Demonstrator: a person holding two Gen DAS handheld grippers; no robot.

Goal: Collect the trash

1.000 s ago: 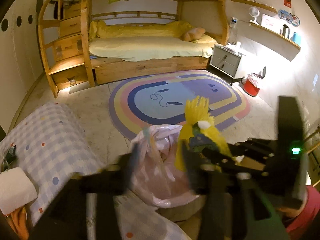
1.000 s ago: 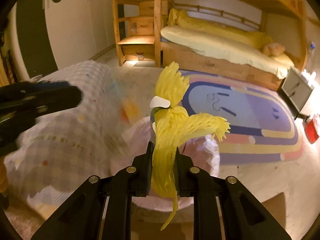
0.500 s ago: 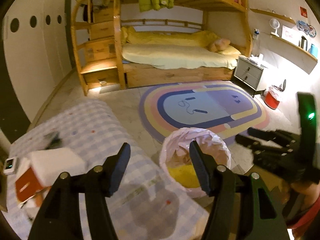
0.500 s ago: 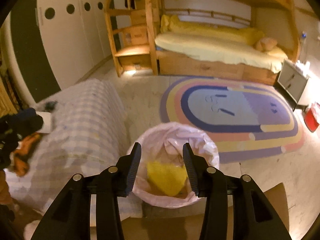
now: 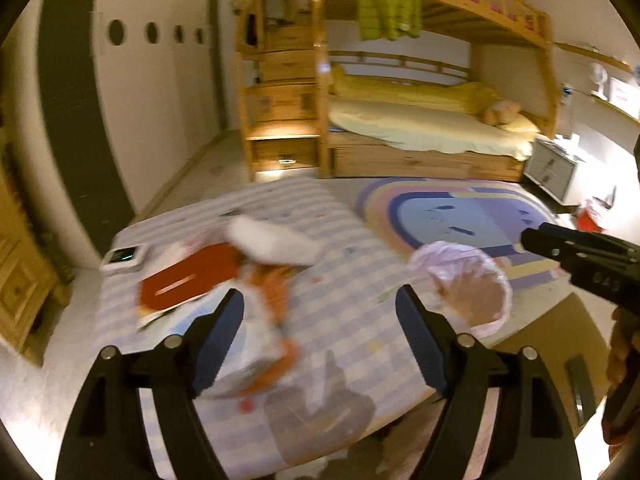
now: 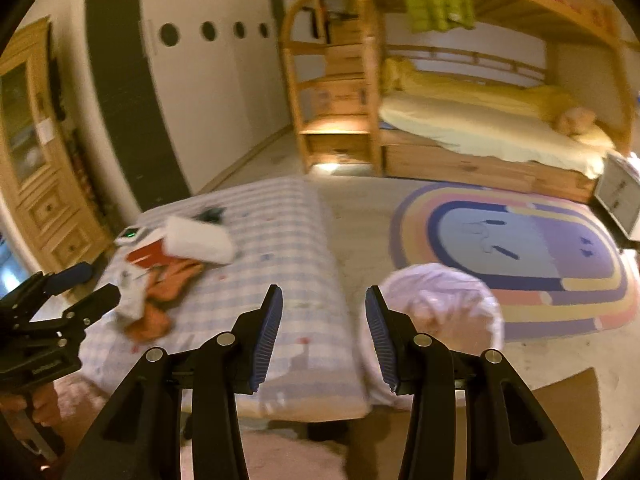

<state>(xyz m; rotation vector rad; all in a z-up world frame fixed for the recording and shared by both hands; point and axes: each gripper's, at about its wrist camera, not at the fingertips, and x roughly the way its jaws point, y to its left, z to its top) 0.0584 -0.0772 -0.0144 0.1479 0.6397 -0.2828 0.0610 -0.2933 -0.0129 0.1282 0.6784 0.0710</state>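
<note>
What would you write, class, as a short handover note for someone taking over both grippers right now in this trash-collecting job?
Left gripper: empty, jaws opening, over the checked table.
Right gripper: open, empty, between the table edge and the bin.
Things: lined trash bin on the floor beside the table, to the right. A pile remains on the table: orange-and-white wrappers, a white paper wad, a red booklet.
Done: neither gripper carries trash; the bin's contents are not readable here.
Left: probably pick up the wrappers and the wad and drop them in the bin.
</note>
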